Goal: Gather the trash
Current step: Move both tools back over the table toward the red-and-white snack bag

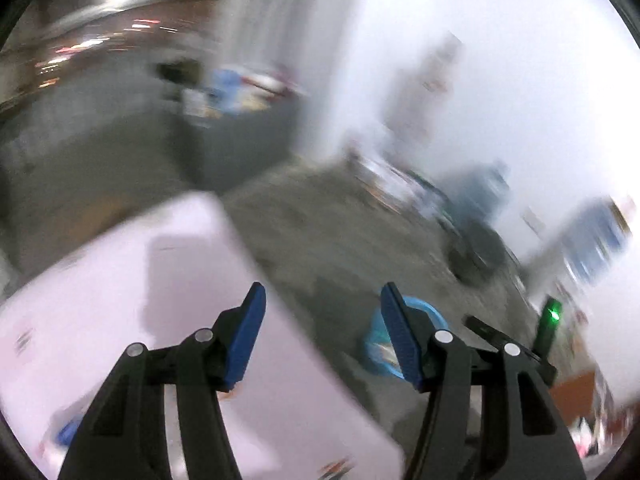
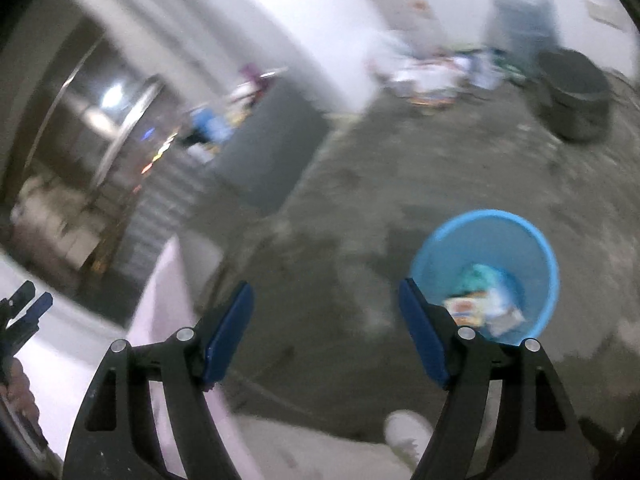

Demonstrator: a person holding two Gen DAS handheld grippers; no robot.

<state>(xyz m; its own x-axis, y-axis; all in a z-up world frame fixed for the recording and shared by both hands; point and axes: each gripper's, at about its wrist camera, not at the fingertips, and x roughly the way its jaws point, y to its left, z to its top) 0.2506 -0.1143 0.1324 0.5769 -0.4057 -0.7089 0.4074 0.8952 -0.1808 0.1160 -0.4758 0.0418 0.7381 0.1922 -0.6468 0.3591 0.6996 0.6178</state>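
Note:
Both views are smeared by motion. My left gripper (image 1: 324,336) stands open with nothing between its blue pads, over the edge of a pale pink table (image 1: 120,300). A round blue bin (image 1: 426,314) on the floor shows partly behind its right finger. In the right wrist view my right gripper (image 2: 326,332) is open and empty above the grey floor. The blue bin (image 2: 484,240) stands just right of it, holding several wrappers (image 2: 480,304). The left gripper (image 2: 30,300) peeks in at the far left over the table (image 2: 160,320). A small blue scrap (image 1: 68,432) lies on the table.
A black bin (image 2: 576,96) and a large water bottle (image 2: 520,12) stand by the far wall, among scattered clutter (image 2: 428,72). A grey cabinet (image 2: 276,140) stands at left centre. A white shoe (image 2: 408,436) is on the floor near the table.

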